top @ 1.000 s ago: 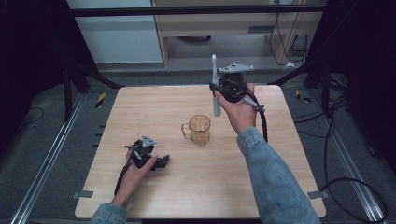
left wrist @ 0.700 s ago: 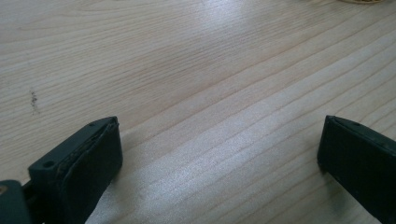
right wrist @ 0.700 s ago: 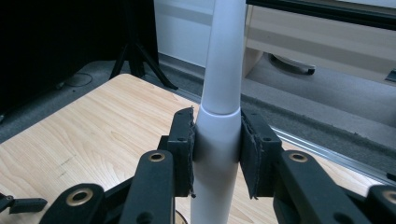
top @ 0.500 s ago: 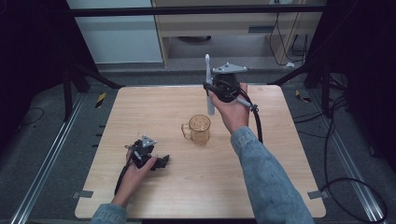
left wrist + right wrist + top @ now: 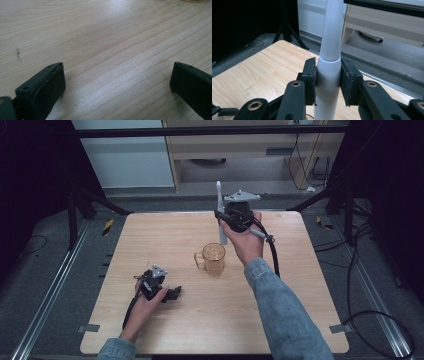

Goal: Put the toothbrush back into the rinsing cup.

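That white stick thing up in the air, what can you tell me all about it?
The white stick looks like smooth plastic: a thicker round body below, a seam, then a slimmer neck tapering upward. It stands nearly upright, lifted above the table's far side, behind the amber glass mug. The right tool is shut on its body, one black pad on each side. Its top end looks like a small head, too small to tell.

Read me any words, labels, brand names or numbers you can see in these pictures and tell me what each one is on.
None can be read.
The white toothbrush in the right gripper is plain.
The amber mug shows no print.
The table bears only wood grain and a small dark smudge.
The left gripper carries no legible marking.
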Motion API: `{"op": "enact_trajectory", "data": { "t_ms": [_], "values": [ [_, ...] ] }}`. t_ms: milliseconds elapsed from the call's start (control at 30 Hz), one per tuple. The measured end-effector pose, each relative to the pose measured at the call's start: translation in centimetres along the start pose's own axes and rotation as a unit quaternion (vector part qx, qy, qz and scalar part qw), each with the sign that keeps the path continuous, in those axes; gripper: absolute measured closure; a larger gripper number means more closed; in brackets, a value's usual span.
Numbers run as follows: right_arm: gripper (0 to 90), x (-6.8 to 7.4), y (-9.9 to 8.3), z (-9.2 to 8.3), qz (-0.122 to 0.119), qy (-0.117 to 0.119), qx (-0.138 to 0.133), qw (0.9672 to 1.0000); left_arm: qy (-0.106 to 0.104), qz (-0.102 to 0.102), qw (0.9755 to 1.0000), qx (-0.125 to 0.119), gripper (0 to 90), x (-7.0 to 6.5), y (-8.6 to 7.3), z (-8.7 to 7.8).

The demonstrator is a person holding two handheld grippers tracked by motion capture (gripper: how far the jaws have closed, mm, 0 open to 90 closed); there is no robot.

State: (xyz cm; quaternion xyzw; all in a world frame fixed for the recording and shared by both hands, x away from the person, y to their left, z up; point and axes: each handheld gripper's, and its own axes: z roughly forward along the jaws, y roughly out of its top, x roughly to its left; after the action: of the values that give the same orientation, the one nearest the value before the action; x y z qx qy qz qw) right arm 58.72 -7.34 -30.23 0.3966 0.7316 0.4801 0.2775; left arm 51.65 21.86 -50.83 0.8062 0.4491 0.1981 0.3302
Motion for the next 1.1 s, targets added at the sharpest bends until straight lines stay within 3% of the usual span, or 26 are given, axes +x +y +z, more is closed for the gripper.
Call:
{"op": "enact_trajectory", "data": {
  "t_ms": [667,1100],
  "values": [
    [67.8,0.6,-1.7,0.6,0.007,0.011,0.013,0.9998,0.000,-0.001,1.0000,0.000,0.0,0.0,0.0,0.0],
    [67.7,1.7,-2.7,1.6,0.009,0.024,0.022,0.9994,0.000,-0.003,1.0000,-0.001,0.0,0.0,0.0,0.0]
  ]
}}
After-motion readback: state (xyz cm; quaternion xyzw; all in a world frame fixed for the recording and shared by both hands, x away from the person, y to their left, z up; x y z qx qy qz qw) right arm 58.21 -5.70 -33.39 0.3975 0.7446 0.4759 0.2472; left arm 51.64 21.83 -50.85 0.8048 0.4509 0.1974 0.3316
